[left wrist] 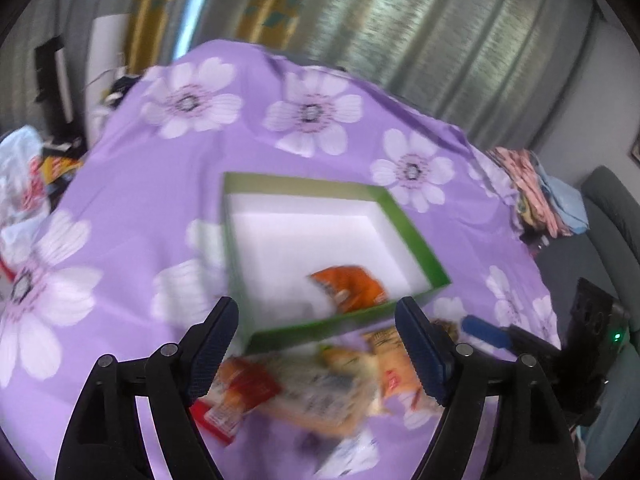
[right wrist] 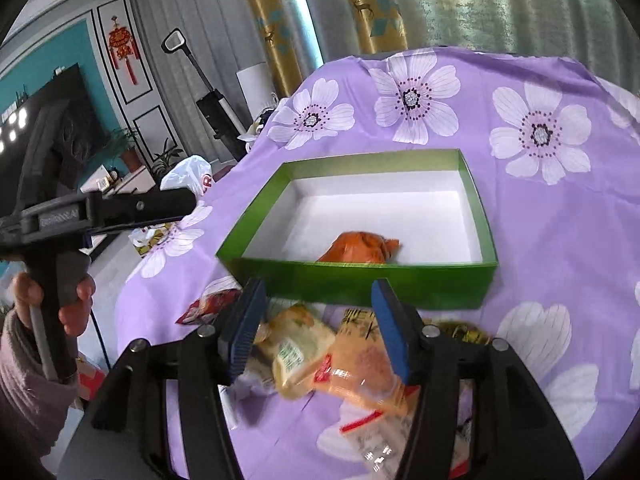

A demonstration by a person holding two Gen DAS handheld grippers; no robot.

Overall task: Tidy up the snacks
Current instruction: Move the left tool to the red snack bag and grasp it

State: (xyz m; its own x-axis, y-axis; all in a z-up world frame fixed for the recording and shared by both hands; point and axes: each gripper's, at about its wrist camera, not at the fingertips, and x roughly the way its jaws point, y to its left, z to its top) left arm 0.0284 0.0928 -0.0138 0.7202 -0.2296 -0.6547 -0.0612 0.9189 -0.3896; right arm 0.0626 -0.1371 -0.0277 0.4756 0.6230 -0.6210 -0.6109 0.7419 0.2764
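A green box (left wrist: pixel 416 236) (right wrist: pixel 360 280) with a white inside sits on the purple flowered cloth. One orange snack packet (left wrist: pixel 350 286) (right wrist: pixel 358 248) lies inside it. Several loose snack packets lie on the cloth in front of the box: a red one (left wrist: pixel 236 400), a pale yellow one (right wrist: pixel 296 348) (left wrist: pixel 320 396) and an orange one (right wrist: pixel 360 364) (left wrist: pixel 394 372). My left gripper (left wrist: pixel 316 350) is open and empty above the packets. My right gripper (right wrist: pixel 318 324) is open and empty over the packets too. The left gripper's body (right wrist: pixel 100 210) also shows in the right wrist view.
The cloth-covered table (right wrist: pixel 560 208) drops off at the left and far edges. A white plastic bag (right wrist: pixel 188 174) and clutter lie beyond the left edge. Folded cloths (left wrist: pixel 540 188) and a grey sofa (left wrist: pixel 612 208) are on the right. Curtains hang behind.
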